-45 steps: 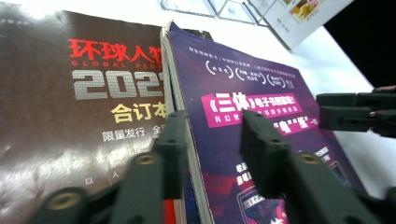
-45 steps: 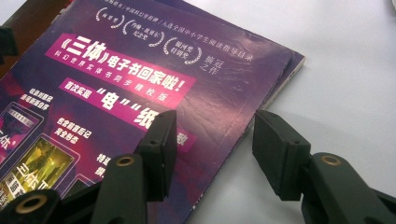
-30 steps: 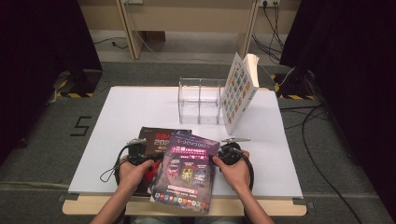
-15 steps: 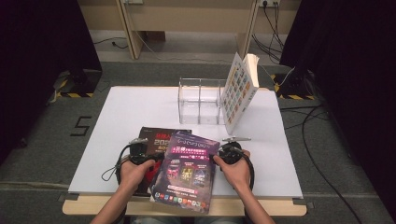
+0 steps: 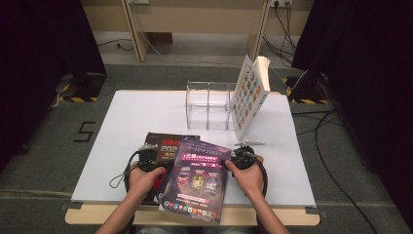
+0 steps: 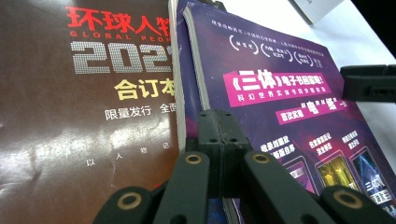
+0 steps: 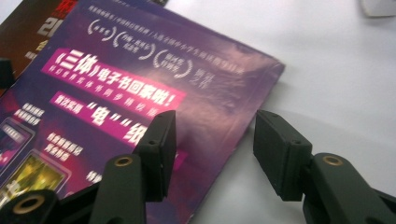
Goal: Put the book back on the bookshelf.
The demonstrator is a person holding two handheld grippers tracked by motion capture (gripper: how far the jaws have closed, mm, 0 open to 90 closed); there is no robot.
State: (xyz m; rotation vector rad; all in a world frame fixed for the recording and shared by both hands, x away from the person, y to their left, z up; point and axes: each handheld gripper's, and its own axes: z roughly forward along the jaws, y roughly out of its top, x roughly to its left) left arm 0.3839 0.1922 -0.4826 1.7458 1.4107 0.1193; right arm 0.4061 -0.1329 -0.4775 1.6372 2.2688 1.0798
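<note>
Nothing has shifted since a second ago. Left gripper (image 6: 217,140) stays clamped on the purple magazine's (image 5: 197,178) spine edge, atop the brown magazine (image 5: 163,146) near the table's (image 5: 136,117) front; right gripper (image 7: 212,149) jaws spread, straddling its opposite edge

Overhead light leaves the white rectangular table (image 5: 146,117) bright while the far corners fall dark. Glare streaks the glossy dark-brown magazine (image 6: 70,140); the near black jaws blur

Purple magazine (image 5: 197,178) covers most of the dark magazine (image 5: 163,146) from my high view; its small print is too tiny to read. My left tool (image 6: 219,140) hides the purple spine's lower part. Dark cover's title is cut off.
</note>
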